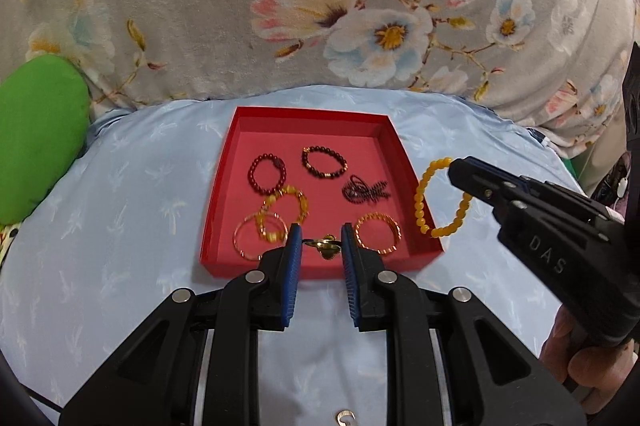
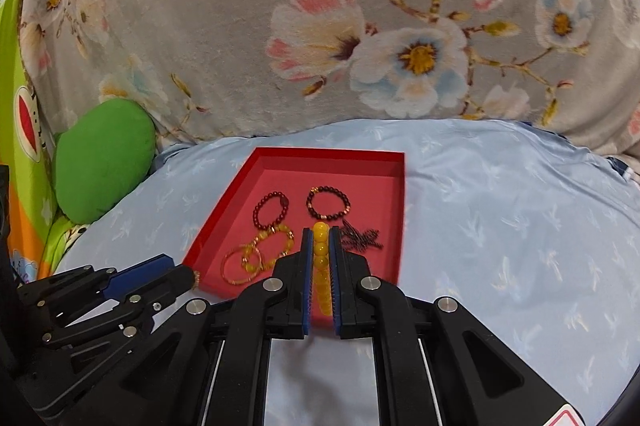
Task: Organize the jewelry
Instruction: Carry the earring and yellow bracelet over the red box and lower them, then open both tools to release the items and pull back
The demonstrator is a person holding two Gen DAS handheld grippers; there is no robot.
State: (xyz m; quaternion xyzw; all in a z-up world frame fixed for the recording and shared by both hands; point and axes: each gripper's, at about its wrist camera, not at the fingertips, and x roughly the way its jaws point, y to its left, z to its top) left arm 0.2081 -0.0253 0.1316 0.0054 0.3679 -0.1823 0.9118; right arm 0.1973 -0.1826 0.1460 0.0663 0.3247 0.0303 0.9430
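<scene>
- Yellow bead bracelet [image 2: 321, 262] is pinched in our right hand-held gripper [image 2: 320, 238], above the red tray [image 1: 308, 116] on the bed; a loose pinch could let it roll out.
- Our left hand-held gripper [image 1: 319, 240], jaws narrow, holds a small gold piece [image 1: 326, 245] by thin edges; we judge it may fall outside the tray.
- Only "DAS" is readable, on the right hand-held gripper.

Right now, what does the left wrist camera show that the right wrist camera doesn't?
Only the left wrist view: the yellow bead bracelet as a full loop hanging from the right tongs, a twisted gold bangle, and a small gold piece between the left tongs. Only the right wrist view: the bracelet pinched edge-on. Both: the red tray and dark red bracelets.
</scene>
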